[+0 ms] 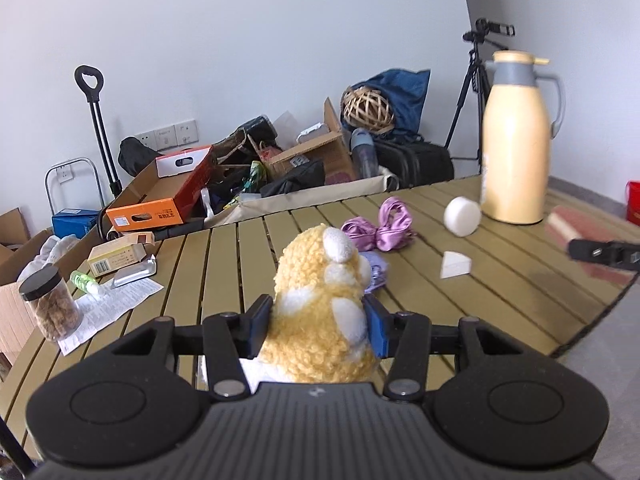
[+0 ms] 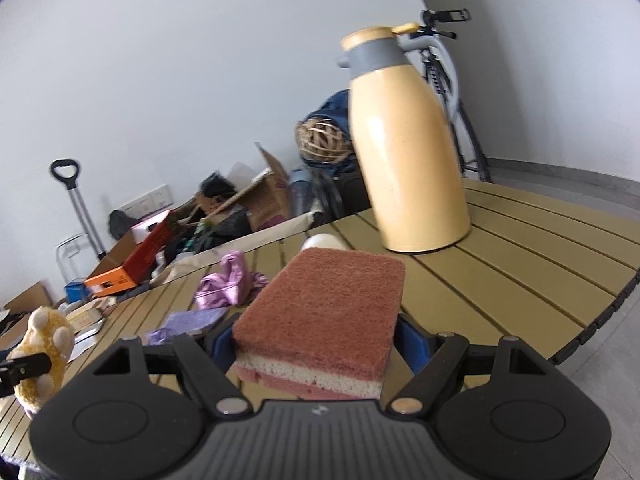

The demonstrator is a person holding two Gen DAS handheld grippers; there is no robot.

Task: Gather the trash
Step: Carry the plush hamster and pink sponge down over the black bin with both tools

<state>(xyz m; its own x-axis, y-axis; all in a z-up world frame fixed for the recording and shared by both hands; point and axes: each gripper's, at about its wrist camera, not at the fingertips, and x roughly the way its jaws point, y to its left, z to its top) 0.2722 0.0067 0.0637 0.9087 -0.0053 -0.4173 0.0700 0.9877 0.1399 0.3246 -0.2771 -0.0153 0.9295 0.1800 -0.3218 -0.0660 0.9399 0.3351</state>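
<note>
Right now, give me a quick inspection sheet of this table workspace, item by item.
Surface: slatted wooden table, partly covered.
Job's things: yellow plush toy held by the left gripper; pink sponge held by the right gripper.
Clutter: purple cloth, white puck, white wedge, thermos jug, snack jar, small box, printed leaflet.
Grippers: both closed on their loads, pads pressing the sides.
Cables: nothing seen.
Surroundings: boxes and bags piled behind the table, hand trolley, tripod with camera, white wall.
</note>
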